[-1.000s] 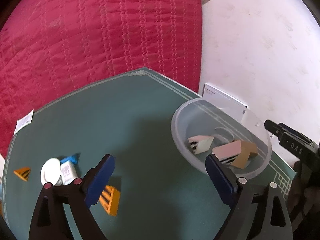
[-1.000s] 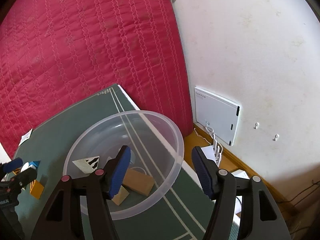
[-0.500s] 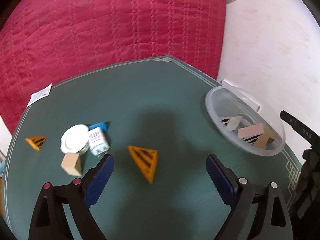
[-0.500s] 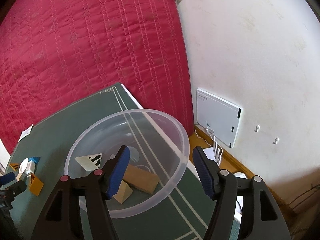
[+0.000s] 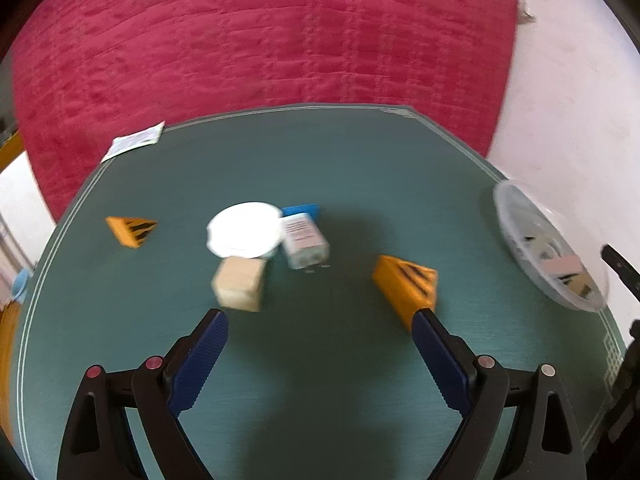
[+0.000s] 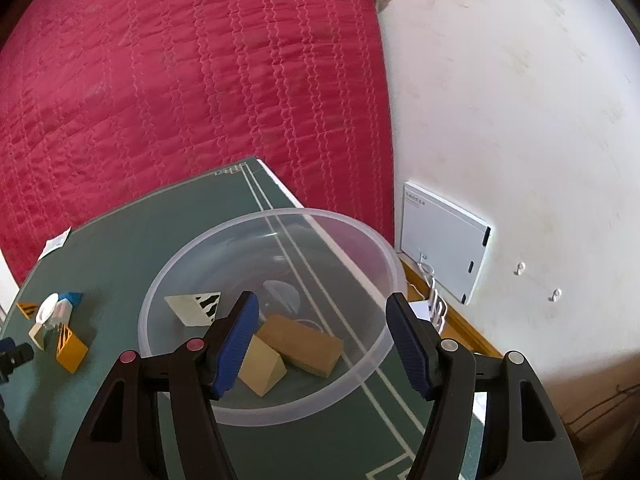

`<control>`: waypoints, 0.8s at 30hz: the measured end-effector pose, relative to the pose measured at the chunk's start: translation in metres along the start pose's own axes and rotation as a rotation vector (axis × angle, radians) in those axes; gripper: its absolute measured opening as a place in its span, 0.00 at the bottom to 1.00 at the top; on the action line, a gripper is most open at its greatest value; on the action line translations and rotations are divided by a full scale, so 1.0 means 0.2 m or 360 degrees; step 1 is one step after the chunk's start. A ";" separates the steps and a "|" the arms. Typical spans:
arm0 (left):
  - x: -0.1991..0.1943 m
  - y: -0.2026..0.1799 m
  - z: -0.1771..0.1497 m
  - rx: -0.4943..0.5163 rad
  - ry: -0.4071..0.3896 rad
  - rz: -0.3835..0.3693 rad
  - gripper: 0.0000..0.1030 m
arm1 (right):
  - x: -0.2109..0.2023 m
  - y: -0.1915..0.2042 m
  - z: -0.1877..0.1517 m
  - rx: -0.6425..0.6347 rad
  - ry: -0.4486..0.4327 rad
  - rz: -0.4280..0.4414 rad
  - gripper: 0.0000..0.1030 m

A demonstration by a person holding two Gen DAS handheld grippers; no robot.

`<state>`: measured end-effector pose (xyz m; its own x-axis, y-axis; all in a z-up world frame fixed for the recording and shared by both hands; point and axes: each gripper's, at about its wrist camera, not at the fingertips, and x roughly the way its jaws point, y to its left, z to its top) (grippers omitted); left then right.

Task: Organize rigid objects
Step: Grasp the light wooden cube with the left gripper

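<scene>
Two orange wedge blocks lie loose on the green desk [image 5: 360, 168], the nearer orange wedge [image 5: 406, 282] at two o'clock beside the left gripper [image 5: 320, 354], whose fingers gape empty; seemingly light, stiff, best pinched across flat faces.

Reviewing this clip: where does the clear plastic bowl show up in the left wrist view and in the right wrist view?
Left wrist: clear plastic bowl at the far right edge, on the green table.
Right wrist: bowl at lower centre, behind the right gripper.
Shared landmark: the larger orange wedge.
</scene>
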<state>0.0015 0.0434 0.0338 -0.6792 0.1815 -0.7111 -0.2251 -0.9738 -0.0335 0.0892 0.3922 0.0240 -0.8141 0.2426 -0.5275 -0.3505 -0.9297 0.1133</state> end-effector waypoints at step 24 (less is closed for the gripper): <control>0.22 0.18 0.05 -0.0066 0.0087 0.0180 0.63 | -0.08 0.18 -0.04 -0.0157 -0.0033 0.0050 0.66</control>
<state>-0.0440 0.0170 0.0092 -0.6593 0.0632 -0.7493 -0.1190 -0.9927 0.0210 0.0943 0.3533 0.0292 -0.8339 0.2174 -0.5072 -0.2778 -0.9596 0.0454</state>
